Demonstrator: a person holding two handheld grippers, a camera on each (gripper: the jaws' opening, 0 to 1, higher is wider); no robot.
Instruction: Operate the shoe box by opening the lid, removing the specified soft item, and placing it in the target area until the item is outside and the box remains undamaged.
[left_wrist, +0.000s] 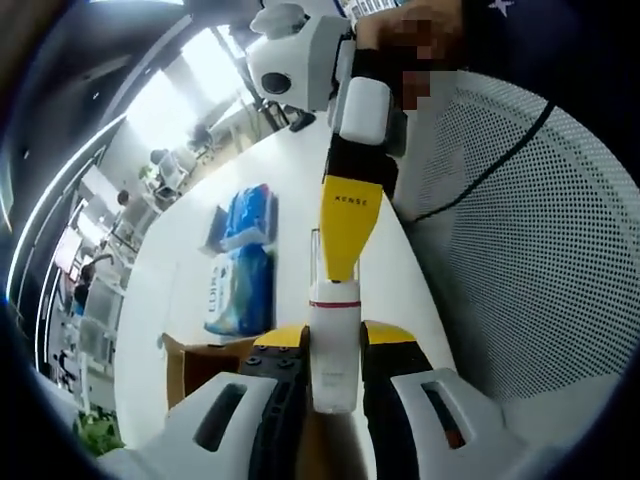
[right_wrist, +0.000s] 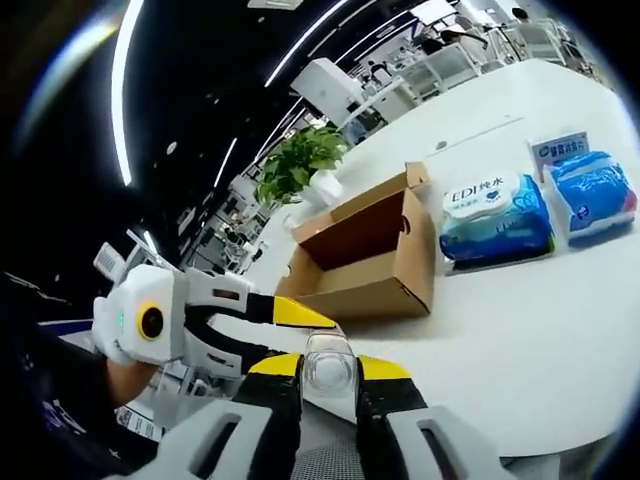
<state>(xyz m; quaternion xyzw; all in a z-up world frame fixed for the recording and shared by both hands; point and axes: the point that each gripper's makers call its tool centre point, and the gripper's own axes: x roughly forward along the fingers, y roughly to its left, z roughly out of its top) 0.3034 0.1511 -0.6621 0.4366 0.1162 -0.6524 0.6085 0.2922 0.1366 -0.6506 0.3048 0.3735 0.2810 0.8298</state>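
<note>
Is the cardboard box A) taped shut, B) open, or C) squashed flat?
B: in the right gripper view the cardboard box stands on the white table with its flap up and its hollow inside showing.

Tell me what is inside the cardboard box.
In the right gripper view the cardboard box stands open, and only bare brown inner walls show. Its floor is hidden behind the near wall, so any contents there cannot be seen.
</note>
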